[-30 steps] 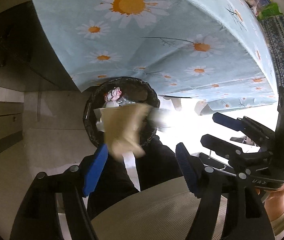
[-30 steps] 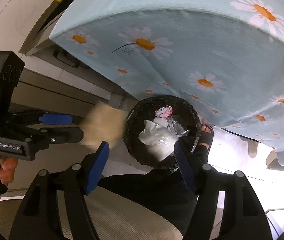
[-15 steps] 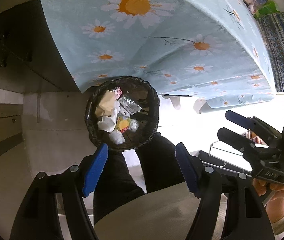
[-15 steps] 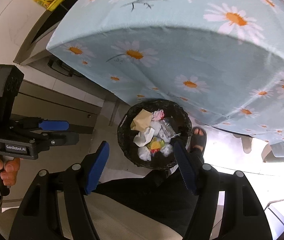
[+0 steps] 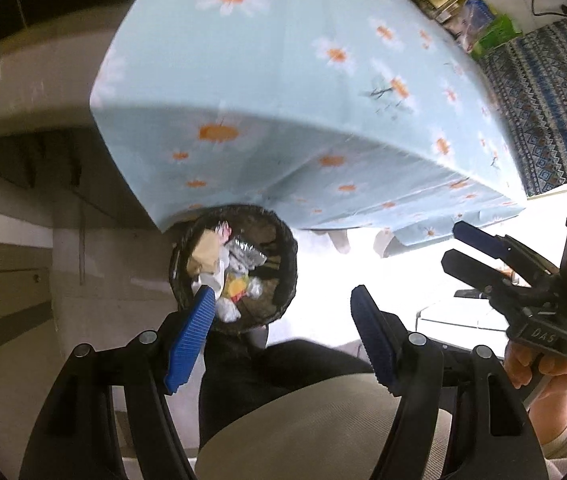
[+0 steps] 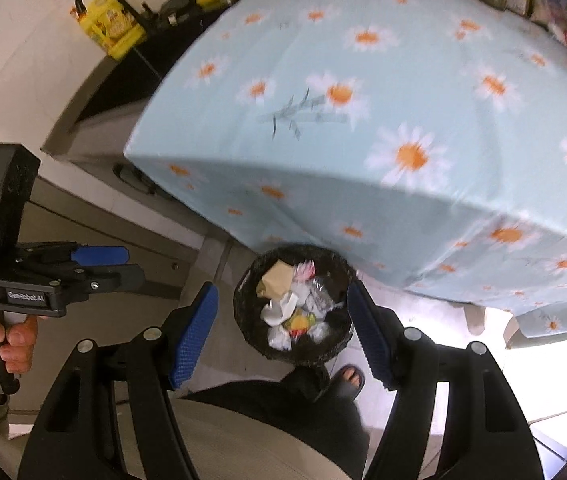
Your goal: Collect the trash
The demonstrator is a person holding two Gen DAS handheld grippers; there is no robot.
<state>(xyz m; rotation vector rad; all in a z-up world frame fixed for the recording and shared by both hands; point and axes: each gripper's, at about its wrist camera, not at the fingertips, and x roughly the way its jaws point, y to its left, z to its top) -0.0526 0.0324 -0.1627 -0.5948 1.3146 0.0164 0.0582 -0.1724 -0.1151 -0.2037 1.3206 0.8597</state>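
A seated person holds a claw in each hand above a black trash bin on the floor, at the near corner of a table draped in a pale blue cloth printed with daisies.

Left to right in the left wrist view: the trash bin [image 5: 233,268] sits low and left of centre, tucked against the hanging edge of the tablecloth [image 5: 283,92]. The left claw [image 5: 283,336] has its blue pads apart with nothing between them; its left pad overlaps the bin's near rim in the picture, but the claw is well above the bin, not touching it. Further right, the right claw [image 5: 479,252] appears from the side, gripped by a hand [image 5: 543,368], its two fingers parted and empty.

In the right wrist view, the left claw [image 6: 111,264] is at the far left, empty, its fingers pointing toward the bin. The bin [image 6: 295,304] lies straight ahead and below, framed between the right claw [image 6: 283,332] pads, which stand apart and hold nothing. Inside the bin are a tan crumpled paper [image 6: 275,280], white tissues, clear plastic and a yellow and red wrapper. A sandalled foot [image 6: 349,380] rests just beside the bin's near side.

Both claws point steeply down at the bin, so the collected trash lies below and ahead of each. No loose trash shows on the visible table top, which rises behind and above the bin. Any further pickup would likely mean swinging up and away from the bin toward the table; neither hand looks clearly nearer to it.
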